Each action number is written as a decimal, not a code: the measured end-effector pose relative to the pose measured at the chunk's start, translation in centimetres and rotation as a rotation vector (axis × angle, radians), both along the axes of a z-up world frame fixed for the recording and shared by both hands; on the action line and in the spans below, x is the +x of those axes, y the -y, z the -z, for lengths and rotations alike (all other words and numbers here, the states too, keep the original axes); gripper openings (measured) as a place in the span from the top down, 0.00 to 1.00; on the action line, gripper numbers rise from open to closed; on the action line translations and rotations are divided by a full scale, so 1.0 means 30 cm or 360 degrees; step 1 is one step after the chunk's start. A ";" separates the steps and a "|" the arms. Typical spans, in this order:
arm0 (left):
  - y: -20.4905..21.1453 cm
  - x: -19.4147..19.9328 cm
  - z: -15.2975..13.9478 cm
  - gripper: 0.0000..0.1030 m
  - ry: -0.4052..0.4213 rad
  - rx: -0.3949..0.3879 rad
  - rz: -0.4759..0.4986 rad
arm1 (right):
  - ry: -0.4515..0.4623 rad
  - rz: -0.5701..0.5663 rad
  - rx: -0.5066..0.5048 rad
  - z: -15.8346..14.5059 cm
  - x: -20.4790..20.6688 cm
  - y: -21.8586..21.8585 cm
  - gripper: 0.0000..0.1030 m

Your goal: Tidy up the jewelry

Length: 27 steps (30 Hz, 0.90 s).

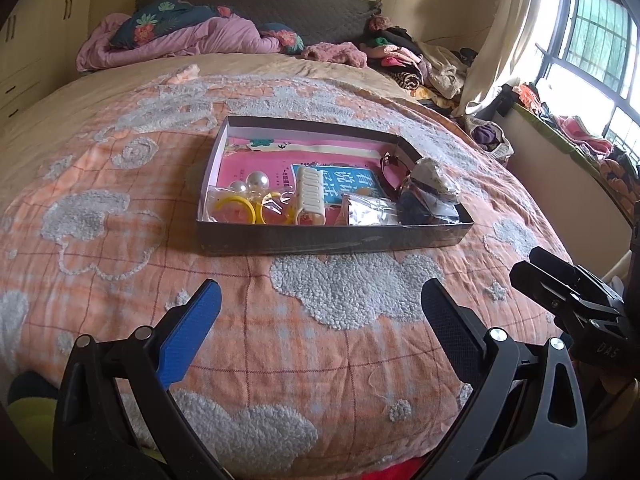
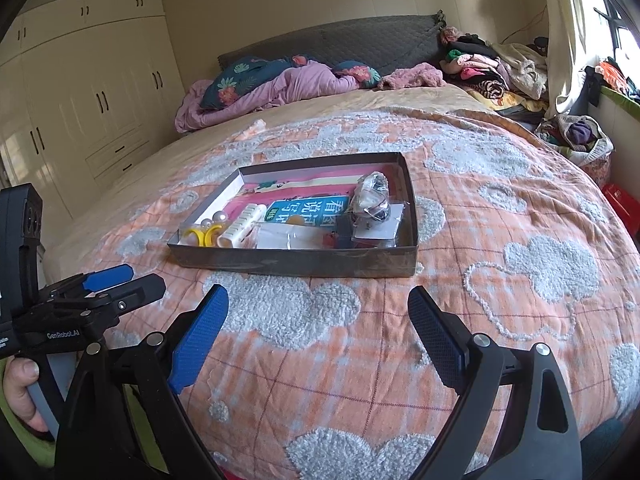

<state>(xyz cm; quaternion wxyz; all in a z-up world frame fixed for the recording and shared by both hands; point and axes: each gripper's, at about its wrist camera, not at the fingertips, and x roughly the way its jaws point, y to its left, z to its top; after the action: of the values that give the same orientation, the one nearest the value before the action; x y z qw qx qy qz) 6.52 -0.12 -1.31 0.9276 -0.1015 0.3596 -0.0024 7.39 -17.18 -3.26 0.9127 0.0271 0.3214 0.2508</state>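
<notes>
On a bed's orange quilt [image 1: 120,264], a shallow cardboard box [image 1: 320,238] holds yellow rings [image 1: 240,206], pearl beads [image 1: 256,180], a cream hair clip [image 1: 310,196] and bagged trinkets, while the left gripper [image 1: 320,304] and right gripper [image 2: 318,308] hover just short of the box, jaws spread, empty.

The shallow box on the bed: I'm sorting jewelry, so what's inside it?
Box holds pearl bobbles, yellow rings, a cream hair claw and bagged pieces; a pink booklet beneath is mostly covered.
</notes>
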 end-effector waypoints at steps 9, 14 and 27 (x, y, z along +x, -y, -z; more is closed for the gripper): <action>0.002 0.000 -0.004 0.09 0.0002 0.0004 0.0001 | 0.0001 0.0001 0.0001 -0.001 -0.001 0.000 0.12; 0.001 -0.006 -0.009 0.09 0.0011 0.0002 0.0003 | -0.0013 0.0000 0.0014 0.000 0.002 -0.001 0.12; -0.001 -0.023 -0.027 0.09 0.0016 0.0013 0.0002 | -0.0020 0.0000 0.0023 -0.003 0.000 -0.002 0.12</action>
<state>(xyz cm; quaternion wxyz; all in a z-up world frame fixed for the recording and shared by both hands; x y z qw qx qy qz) 5.83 -0.09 -0.51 0.9298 -0.0975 0.3550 -0.0021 7.38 -17.11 -3.18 0.9105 0.0354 0.3253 0.2529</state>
